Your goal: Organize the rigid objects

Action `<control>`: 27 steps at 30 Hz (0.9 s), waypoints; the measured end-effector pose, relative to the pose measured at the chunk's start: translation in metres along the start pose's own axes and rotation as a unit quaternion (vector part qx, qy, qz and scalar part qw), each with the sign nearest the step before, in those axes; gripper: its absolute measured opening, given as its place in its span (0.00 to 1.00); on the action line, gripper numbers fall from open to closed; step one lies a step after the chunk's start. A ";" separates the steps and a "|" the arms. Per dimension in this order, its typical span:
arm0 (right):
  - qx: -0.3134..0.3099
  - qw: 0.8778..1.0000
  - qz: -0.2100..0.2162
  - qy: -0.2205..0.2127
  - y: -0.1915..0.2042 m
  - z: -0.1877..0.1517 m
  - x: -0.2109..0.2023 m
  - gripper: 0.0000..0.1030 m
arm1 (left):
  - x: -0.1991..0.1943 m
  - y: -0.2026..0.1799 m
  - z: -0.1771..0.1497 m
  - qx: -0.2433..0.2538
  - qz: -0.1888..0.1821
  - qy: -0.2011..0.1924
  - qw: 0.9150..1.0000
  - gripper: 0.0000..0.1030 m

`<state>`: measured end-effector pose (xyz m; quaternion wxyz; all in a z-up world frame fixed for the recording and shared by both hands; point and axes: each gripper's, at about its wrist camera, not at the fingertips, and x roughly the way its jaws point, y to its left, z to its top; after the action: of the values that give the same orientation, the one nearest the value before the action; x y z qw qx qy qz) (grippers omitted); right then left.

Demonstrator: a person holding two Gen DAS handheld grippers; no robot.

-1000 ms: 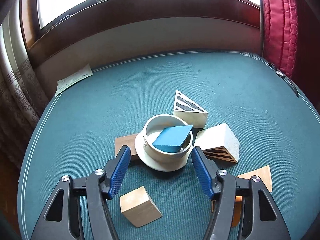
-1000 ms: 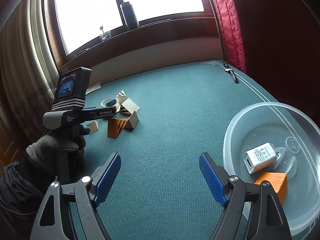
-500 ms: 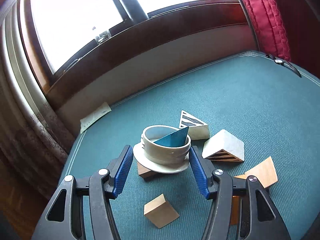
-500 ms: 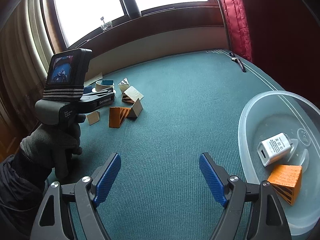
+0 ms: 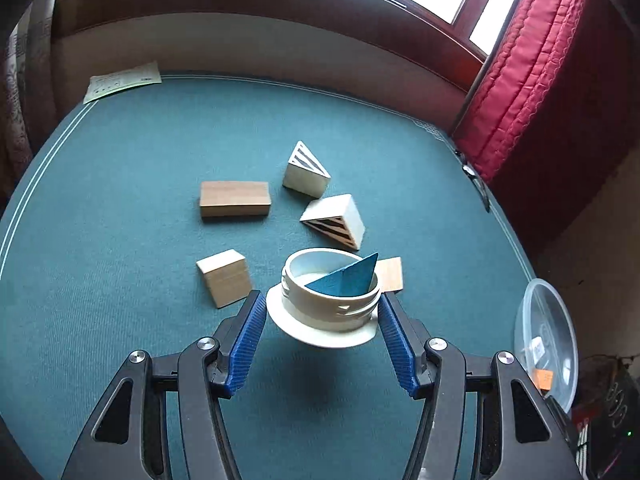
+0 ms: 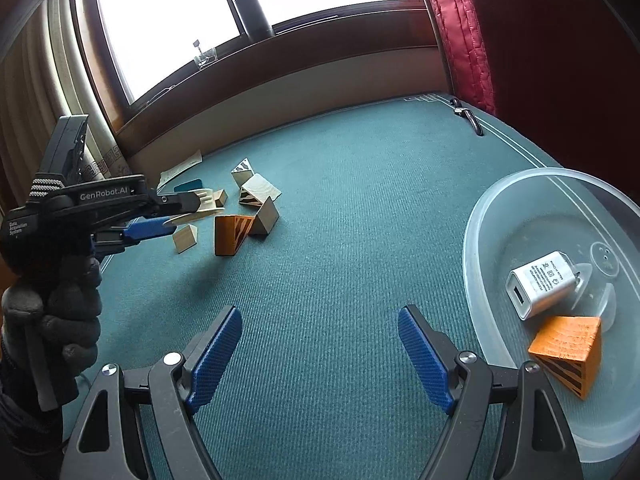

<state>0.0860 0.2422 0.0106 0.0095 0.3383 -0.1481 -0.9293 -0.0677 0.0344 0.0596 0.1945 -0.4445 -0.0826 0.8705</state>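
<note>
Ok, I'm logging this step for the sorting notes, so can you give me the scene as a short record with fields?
surface: green table cloth
left tongs: shut on the white flanged ring, lifted clear of the cloth
inside the ring: blue wedge, leaning on the rim
right tongs: open, empty, above bare cloth
clear bowl: holds a white charger and an orange wedge
loose on the cloth: long wooden block, wooden cube, two pale striped wedges
</note>
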 end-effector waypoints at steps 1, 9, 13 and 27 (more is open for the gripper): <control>0.000 1.000 0.001 0.000 0.000 -0.001 0.000 0.81 | 0.001 0.008 -0.003 -0.015 0.004 0.008 1.000 0.57; -0.008 1.000 0.000 -0.005 0.006 -0.005 -0.005 0.81 | -0.019 0.043 -0.022 -0.050 0.074 -0.016 0.996 0.57; -0.010 1.000 -0.002 -0.005 0.009 -0.004 -0.005 0.81 | -0.038 0.047 -0.024 -0.034 0.098 -0.031 0.994 0.57; -0.019 1.000 0.001 -0.004 0.016 -0.007 -0.008 0.81 | -0.042 0.047 -0.066 0.006 0.124 -0.017 0.992 0.57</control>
<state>0.0951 0.2263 0.0148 0.0160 0.3343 -0.1305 -0.9333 -0.0049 -0.0272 0.0370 0.0863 -0.4349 -0.0248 0.8960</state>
